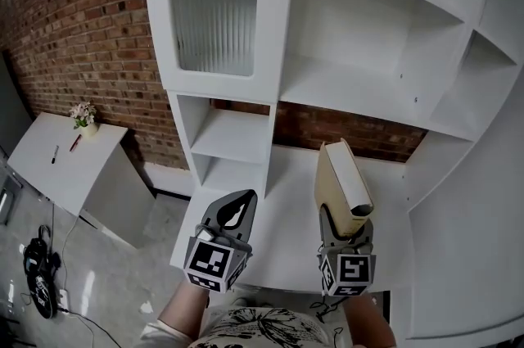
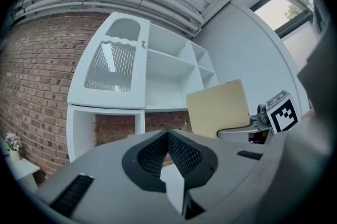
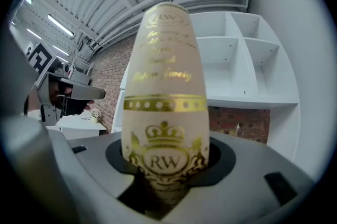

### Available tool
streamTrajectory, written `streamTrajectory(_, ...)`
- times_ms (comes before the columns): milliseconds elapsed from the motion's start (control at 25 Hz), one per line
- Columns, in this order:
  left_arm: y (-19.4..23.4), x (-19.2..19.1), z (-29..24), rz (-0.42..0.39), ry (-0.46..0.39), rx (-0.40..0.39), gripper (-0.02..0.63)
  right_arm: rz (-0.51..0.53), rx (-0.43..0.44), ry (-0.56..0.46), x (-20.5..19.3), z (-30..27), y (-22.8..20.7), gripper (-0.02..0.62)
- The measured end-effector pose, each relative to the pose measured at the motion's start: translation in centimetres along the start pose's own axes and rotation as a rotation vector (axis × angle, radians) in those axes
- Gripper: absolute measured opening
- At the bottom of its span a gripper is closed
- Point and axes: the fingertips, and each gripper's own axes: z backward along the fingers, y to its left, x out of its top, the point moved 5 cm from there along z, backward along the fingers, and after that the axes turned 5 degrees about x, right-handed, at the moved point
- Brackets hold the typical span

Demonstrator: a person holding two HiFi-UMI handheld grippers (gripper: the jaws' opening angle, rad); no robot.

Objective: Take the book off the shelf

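The book (image 1: 344, 184) is already off the shelf (image 1: 372, 92). We hold it upright by its lower end in the right gripper (image 1: 345, 223), whose jaws are clamped on the covers with the gilt spine turned back towards us, above the near edge of the white worktop (image 1: 285, 203). We judge that this low, two-sided grip keeps it from swinging. Our left gripper (image 1: 235, 214) hovers beside it over the same edge, jaws together and empty, probably because it is not needed.

Our left tongs (image 1: 237, 209) point level, jaws together with nothing between them; our right tongs (image 1: 345, 225), alongside, clamp the book (image 1: 344, 174).
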Motion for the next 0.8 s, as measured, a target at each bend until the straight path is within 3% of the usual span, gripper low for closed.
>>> streamTrajectory(240, -0.5, -0.2, -0.5, -0.016, -0.003, -0.021, 0.009, -0.016, 0.051, 0.011, -0.4, -0.4, 1.2, 0.23)
streamTrajectory(440, -0.2, -0.3, -0.6, -0.006, 0.002, -0.027, 0.009, 0.032, 0.037, -0.009, 0.5, -0.7, 1.3, 0.23)
streamTrajectory(800, 0.5, -0.5, -1.3, -0.008, -0.003, -0.03, 0.009, -0.005, 0.022, 0.005, 0.6, -1.8, 0.7, 0.229)
